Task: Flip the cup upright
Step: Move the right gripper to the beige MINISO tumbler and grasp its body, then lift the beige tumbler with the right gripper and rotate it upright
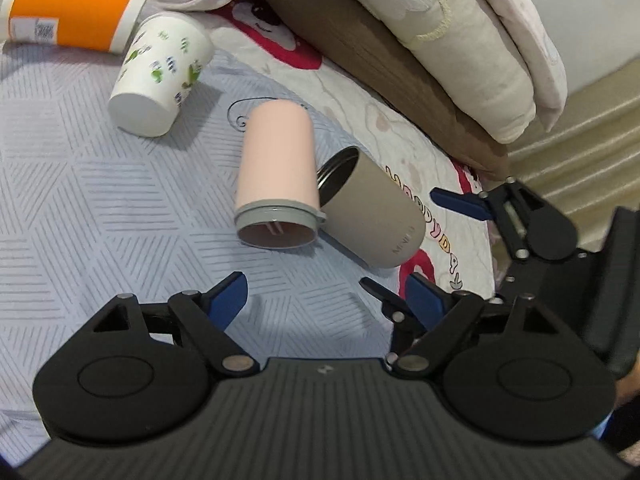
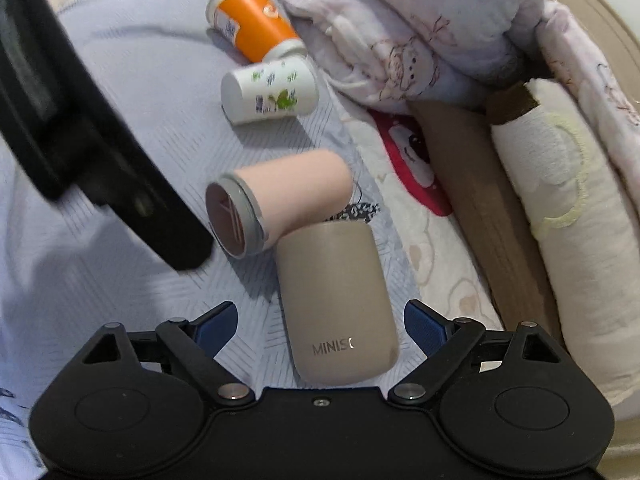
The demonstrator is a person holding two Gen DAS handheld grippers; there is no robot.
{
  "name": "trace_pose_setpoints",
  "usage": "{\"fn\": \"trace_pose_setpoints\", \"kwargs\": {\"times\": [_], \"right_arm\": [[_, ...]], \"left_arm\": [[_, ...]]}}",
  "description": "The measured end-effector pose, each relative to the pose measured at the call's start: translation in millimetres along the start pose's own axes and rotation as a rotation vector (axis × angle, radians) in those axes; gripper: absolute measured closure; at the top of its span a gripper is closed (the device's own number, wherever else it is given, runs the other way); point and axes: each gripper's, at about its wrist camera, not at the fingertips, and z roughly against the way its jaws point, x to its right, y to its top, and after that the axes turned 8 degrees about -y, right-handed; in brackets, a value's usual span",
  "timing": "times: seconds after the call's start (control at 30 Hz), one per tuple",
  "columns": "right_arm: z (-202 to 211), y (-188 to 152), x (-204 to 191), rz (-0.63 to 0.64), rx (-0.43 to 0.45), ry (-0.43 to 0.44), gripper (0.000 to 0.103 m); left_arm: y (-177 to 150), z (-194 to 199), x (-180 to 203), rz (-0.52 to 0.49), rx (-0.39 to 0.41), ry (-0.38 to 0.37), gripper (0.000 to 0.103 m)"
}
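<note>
Left wrist view: my left claw [image 1: 324, 292] spread, empty, facing pink cup [image 1: 276, 172] lying on the bed [image 1: 80, 200]. My right claw [image 2: 320, 320] spread astride beige cup [image 2: 336, 304], probably untouched; pinch mid-body, then tip its mouth upward.

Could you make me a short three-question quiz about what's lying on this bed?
1. How many cups lie tipped over on the bed sheet?
2. True or false: the right gripper is already shut on the beige cup.
3. Which cup touches the beige cup: A) orange cup, B) pink cup, C) white cup?

Key:
1. Four; none stands upright.
2. False. Its jaws are open with the beige cup's closed end between them. The left gripper is open too.
3. B; the pink cup leans against the beige cup's open end.
</note>
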Motion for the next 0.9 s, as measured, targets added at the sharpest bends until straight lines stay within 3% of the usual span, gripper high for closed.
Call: {"fn": "trace_pose_setpoints", "kwargs": {"times": [0.2, 0.6, 0.73, 0.9], "right_arm": [[-23.3, 0.2, -9.2, 0.058, -0.019, 0.011, 0.011], [-62.4, 12.8, 0.8, 0.097, -0.084, -0.048, 0.011], [-72.6, 13.9, 5.8, 0.060, -0.108, -0.087, 0.019], [-72.8, 15.5, 8.6, 0.009, -0.143, -0.094, 0.020]], "left_arm": [[0.9, -0.4, -11.9, 0.018, 0.000, 0.010, 0.017], [4.9, 10.6, -21.4, 0.008, 0.020, 0.038, 0.017], [3.8, 8.5, -23.8, 0.007, 0.018, 0.041, 0.017], [4.3, 9.5, -28.0, 0.001, 0.010, 0.043, 0.017]]}}
